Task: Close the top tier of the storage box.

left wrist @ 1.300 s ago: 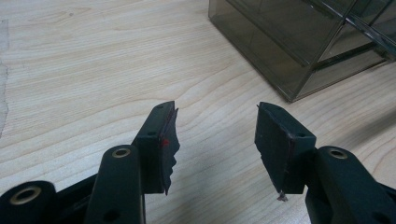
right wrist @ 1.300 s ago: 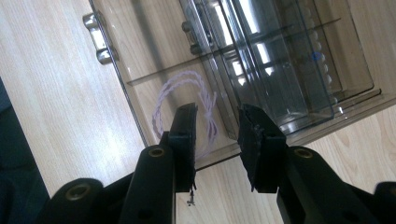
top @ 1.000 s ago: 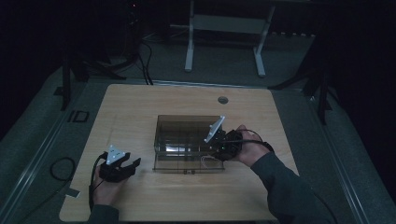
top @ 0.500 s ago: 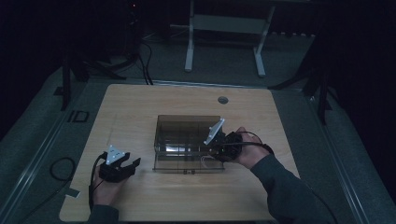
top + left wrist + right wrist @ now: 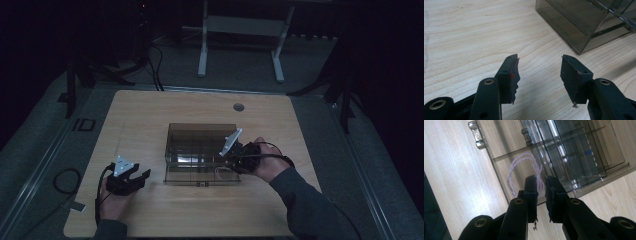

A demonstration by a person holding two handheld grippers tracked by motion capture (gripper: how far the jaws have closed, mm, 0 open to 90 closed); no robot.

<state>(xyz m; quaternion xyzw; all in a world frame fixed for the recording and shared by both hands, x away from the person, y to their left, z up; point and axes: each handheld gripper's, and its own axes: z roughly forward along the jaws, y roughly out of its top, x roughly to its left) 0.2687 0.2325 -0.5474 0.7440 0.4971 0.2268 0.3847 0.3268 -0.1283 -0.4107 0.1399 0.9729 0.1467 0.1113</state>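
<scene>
- My right gripper (image 5: 541, 181) is at the near right corner of the smoky clear box (image 5: 200, 150); in the high view it sits at about 4 o'clock from the box centre
- Its jaws have just been closing and now stand almost together, with only a narrow gap; between them runs the pale purple twisted cord (image 5: 521, 173)
- I cannot tell for sure if the pads already press on the cord or only stand around it, because the strands there are thin and half hidden
- In the right gripper view the cord makes a loop that spreads from the jaw tips toward 11 o'clock, and its long axis goes from 5 to 11 o'clock
- The loop lies in the compartment next to the 2 small metal hinges (image 5: 476, 135), against the box wall; in the high view this is the near right compartment
- My left gripper (image 5: 539, 72) rests on the wooden table (image 5: 150, 115) at about 8 o'clock from the box, well apart from it, jaws half apart with nothing between them
- So the right hand (image 5: 265, 162) is much nearer to the cord, and I judge that the next move, a lift, should draw back along the loop's long axis, toward 5 o'clock, so the cord clears the divider
</scene>
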